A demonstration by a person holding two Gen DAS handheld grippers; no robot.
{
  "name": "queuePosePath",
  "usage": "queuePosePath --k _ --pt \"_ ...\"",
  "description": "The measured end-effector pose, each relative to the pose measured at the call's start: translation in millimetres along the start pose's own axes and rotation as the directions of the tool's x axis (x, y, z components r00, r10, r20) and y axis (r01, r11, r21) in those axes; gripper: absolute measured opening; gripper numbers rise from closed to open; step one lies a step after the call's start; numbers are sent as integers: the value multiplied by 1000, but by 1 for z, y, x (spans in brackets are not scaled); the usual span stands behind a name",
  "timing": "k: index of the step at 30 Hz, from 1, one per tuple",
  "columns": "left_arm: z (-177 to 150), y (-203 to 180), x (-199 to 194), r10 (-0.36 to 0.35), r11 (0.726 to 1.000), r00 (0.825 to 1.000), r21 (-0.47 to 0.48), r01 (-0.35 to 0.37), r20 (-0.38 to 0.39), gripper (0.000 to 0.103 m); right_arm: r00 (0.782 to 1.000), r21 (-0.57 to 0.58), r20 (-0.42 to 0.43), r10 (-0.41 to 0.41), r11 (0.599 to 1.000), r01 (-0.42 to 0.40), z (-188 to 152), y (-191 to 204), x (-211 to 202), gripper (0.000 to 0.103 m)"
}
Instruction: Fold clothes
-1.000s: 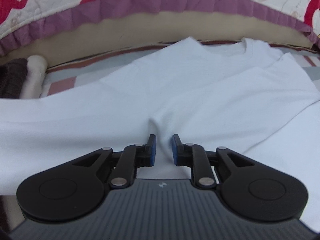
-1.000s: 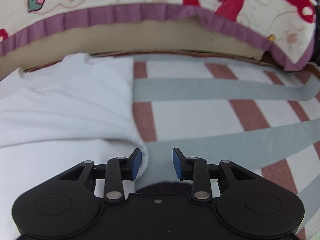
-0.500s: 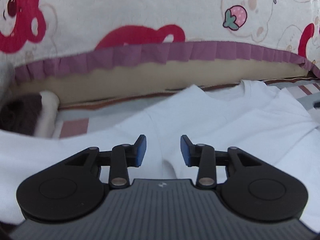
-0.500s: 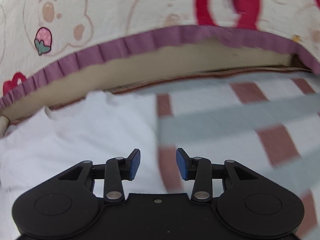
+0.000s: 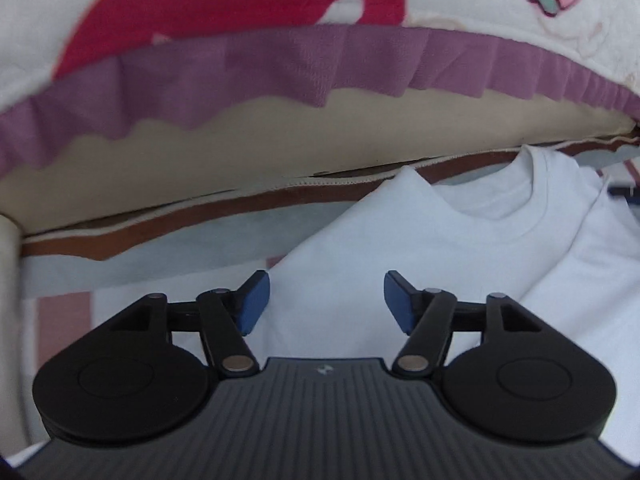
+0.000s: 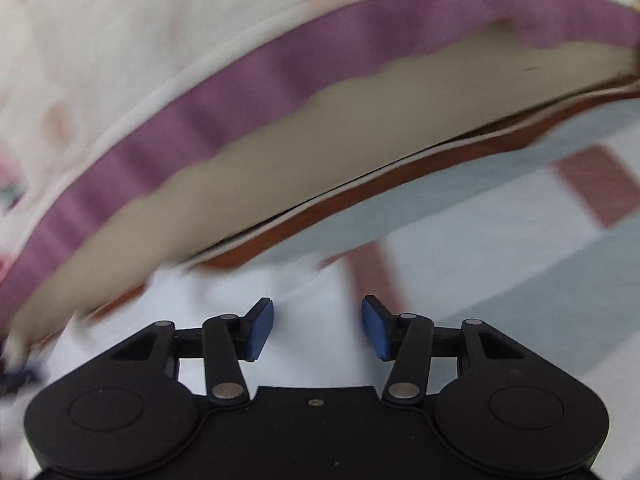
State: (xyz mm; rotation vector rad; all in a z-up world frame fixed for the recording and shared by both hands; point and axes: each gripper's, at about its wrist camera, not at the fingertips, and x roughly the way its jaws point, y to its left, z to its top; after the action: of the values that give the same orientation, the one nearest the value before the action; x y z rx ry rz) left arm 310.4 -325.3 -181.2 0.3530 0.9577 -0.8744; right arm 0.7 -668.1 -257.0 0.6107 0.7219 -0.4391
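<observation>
A white T-shirt [image 5: 460, 240] lies flat on the checked bed sheet, its round collar toward the far right in the left wrist view. My left gripper [image 5: 326, 304] hovers over the shirt's shoulder area; its jaws are opening and the blue pads press on nothing. The right wrist view is blurred by motion. In it the white T-shirt [image 6: 312, 300] shows below and between the jaws of my right gripper [image 6: 318, 328], which are opening too. Neither gripper holds any cloth.
A quilt with red bear and strawberry prints and a purple ruffle [image 5: 280, 68] rises along the far side, over a beige edge [image 5: 240, 148]. The bed sheet [image 6: 540, 220] has grey bands and reddish squares to the right of the shirt.
Both grippers have let go of the shirt folds and spread their jaws wider. Both have moved toward the shirt's collar end, so the quilt now looms larger.
</observation>
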Motion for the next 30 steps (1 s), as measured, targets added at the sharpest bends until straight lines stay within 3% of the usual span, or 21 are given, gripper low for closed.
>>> queuePosePath --k 3,5,8,9,10,11,12,13,14,17,19,22,25,30 --pt "5 2 13 -35 999 999 -31 35 0 63 999 -69 2 -34 997 34 -1 11 2 47" --pt "9 3 24 -100 992 995 -76 99 -18 68 999 18 19 -30 999 29 6 4 3 43" --pt "13 -6 31 -50 997 999 -56 51 7 69 998 118 52 -41 992 34 8 -6 2 43" --pt "10 -16 32 -31 1000 999 -2 31 9 69 997 151 63 -45 988 35 8 -10 2 39" --pt "8 -25 33 -13 999 1000 51 12 12 67 998 117 48 -37 993 31 9 -7 3 13" --pt "6 -34 34 6 995 1000 104 -8 16 66 999 76 29 -28 997 25 9 -4 5 7" --pt "4 -43 35 24 987 999 157 -27 21 61 999 11 34 -37 999 37 7 4 3 6" --pt "1 -51 32 28 981 999 191 -35 39 37 997 -7 61 -56 998 57 8 7 -1 6" --pt "-1 -58 30 31 973 998 225 -43 57 6 993 -19 91 -76 997 78 8 10 -7 6" --pt "-5 -81 23 105 947 988 292 -134 113 6 975 -44 180 -129 989 140 16 18 -20 5" --pt "0 -91 19 150 939 976 286 -190 158 6 962 -67 224 -155 983 174 22 23 -25 4" --pt "8 -105 11 198 913 944 302 -275 263 6 950 -93 247 -193 971 221 23 29 -29 4" --pt "9 -113 19 233 899 933 305 -315 276 6 938 -101 242 -248 955 278 20 29 -24 4" --pt "4 -116 60 303 871 933 339 -355 196 8 932 -167 224 -286 931 326 16 35 -19 4"
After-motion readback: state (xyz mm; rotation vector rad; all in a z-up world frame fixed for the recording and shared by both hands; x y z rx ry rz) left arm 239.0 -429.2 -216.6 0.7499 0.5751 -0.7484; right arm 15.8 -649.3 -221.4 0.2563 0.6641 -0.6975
